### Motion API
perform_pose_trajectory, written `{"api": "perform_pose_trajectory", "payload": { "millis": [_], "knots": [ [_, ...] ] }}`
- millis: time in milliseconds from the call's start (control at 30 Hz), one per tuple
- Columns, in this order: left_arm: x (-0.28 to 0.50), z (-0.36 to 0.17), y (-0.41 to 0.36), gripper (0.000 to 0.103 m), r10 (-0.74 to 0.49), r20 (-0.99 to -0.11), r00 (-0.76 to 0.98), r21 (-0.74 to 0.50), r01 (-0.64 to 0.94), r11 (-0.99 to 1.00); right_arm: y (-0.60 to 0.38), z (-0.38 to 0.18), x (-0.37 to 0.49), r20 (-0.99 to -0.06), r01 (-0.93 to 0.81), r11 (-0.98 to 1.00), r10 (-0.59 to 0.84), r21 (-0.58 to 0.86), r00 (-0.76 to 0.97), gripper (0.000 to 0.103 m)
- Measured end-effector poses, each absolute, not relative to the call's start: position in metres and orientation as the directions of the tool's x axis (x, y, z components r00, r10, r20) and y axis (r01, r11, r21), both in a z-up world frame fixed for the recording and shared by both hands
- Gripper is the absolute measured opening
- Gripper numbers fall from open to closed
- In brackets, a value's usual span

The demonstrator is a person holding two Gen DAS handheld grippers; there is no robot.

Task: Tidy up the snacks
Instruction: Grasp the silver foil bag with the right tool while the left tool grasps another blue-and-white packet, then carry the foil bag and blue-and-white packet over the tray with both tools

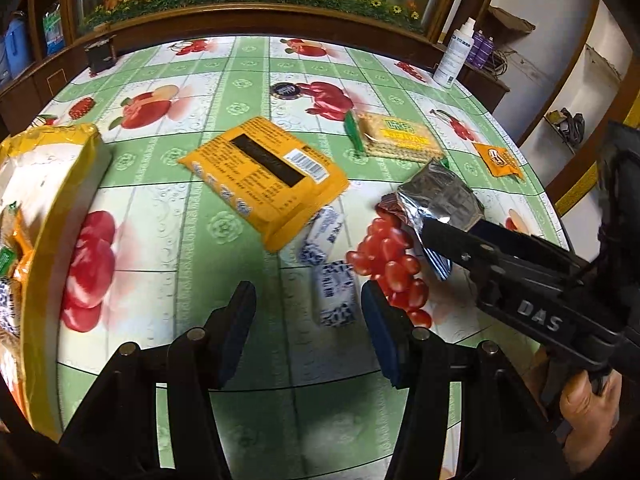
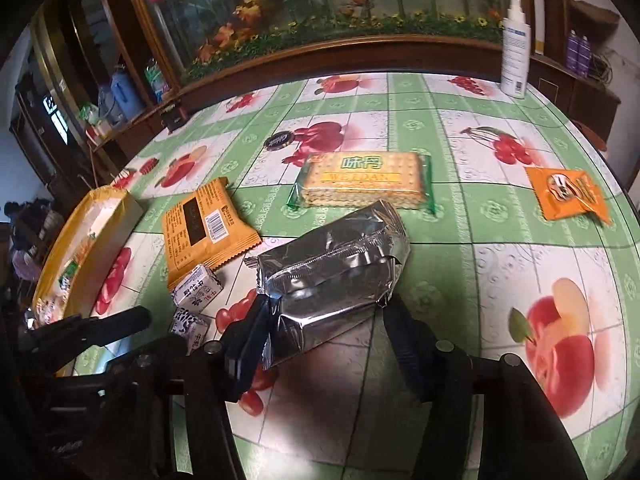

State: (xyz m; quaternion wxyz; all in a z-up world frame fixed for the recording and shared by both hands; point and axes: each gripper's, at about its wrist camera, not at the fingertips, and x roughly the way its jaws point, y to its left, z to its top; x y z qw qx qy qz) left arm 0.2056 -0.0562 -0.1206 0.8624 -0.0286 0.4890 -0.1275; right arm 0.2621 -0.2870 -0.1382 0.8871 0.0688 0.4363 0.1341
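Black right gripper (image 1: 434,236) — silver "DAS" lettering.

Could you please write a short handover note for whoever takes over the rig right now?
Right gripper: shut on the silver foil packet, lifted over the table.
Left gripper: open, empty, above the two small milk candies.
Yellow box at the left already holds some snacks.
Left on the table: orange packet, cracker pack, small orange sachet, round dark candy, the milk candies.

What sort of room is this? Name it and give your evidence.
Probably a home living or dining room: a fruit-print tablecloth strewn with snacks, a wood-framed aquarium behind it, and household bottles on the side shelves.
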Motion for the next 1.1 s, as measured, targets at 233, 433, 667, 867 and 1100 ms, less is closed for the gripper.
{"api": "perform_pose_trajectory", "payload": {
  "millis": [233,433,667,867,1100],
  "knots": [
    [0.205,-0.125,-0.072,0.04,-0.159,-0.829,0.536,-0.069,0.184,0.98,-0.309,-0.123,0.239,-0.713,-0.146,0.937,0.337,0.317,0.615,0.059],
    [0.199,-0.124,-0.071,0.016,-0.145,-0.828,0.541,-0.039,0.202,0.979,-0.312,-0.117,0.225,-0.694,-0.136,0.929,0.349,0.344,0.63,0.059],
    [0.172,-0.106,-0.054,0.016,-0.111,-0.799,0.591,-0.015,0.165,0.986,-0.308,-0.107,0.204,-0.653,-0.15,0.896,0.411,0.418,0.636,0.058],
    [0.146,-0.084,-0.024,0.016,-0.057,-0.766,0.641,0.0,0.09,0.996,-0.3,-0.094,0.177,-0.606,-0.171,0.858,0.47,0.484,0.642,0.058],
    [0.12,-0.068,0.012,0.016,0.009,-0.734,0.679,0.024,0.012,1.0,-0.276,-0.085,0.154,-0.574,-0.213,0.824,0.528,0.526,0.626,0.058]
  ]
}}
